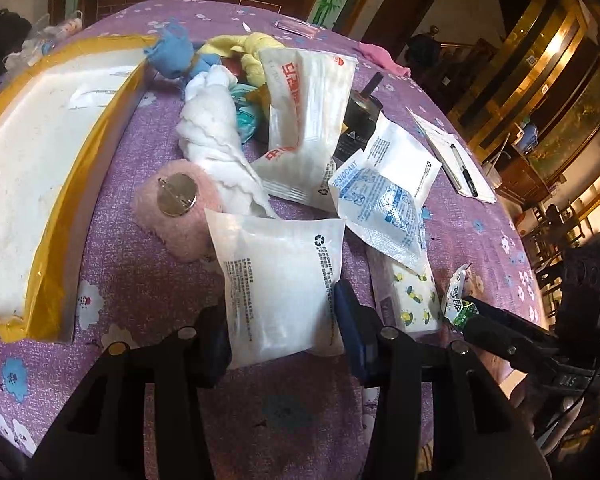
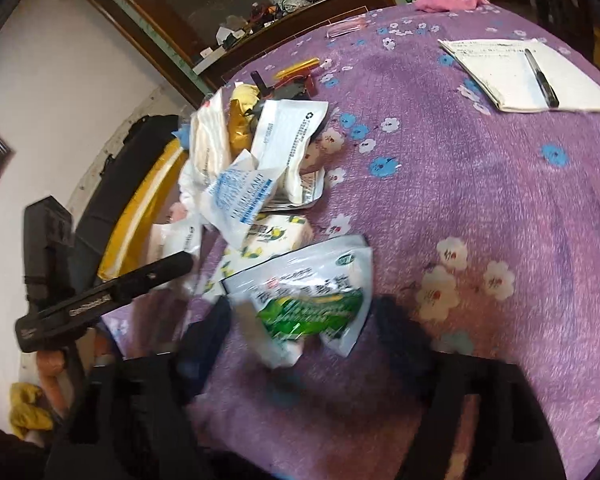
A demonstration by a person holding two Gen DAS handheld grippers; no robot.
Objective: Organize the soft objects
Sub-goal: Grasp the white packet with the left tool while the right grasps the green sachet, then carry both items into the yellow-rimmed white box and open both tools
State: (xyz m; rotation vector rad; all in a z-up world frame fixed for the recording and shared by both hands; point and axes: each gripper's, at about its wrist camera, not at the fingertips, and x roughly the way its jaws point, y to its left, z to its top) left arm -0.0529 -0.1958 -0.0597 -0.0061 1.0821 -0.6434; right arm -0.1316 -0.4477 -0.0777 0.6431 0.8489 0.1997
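Observation:
My left gripper [image 1: 282, 332] stands with its jaws either side of a white translucent pouch [image 1: 280, 280] and touches both its edges. Behind it lie a pink fuzzy pad with a metal disc [image 1: 178, 210], a white cloth [image 1: 216, 136], a tall white packet with red print [image 1: 306, 120], a blue-print desiccant bag [image 1: 384, 208] and a lemon-print tissue pack [image 1: 410, 300]. Blue [image 1: 172, 56] and yellow [image 1: 252, 52] cloths lie further back. My right gripper [image 2: 304, 320] has its jaws apart around a green and white packet [image 2: 312, 300].
A white tray with a yellow rim [image 1: 52, 216] sits at the left on the purple flowered tablecloth [image 1: 148, 280]. A notepad with a pen [image 2: 528, 76] lies at the right. A pink cloth [image 2: 448, 2] lies at the far edge.

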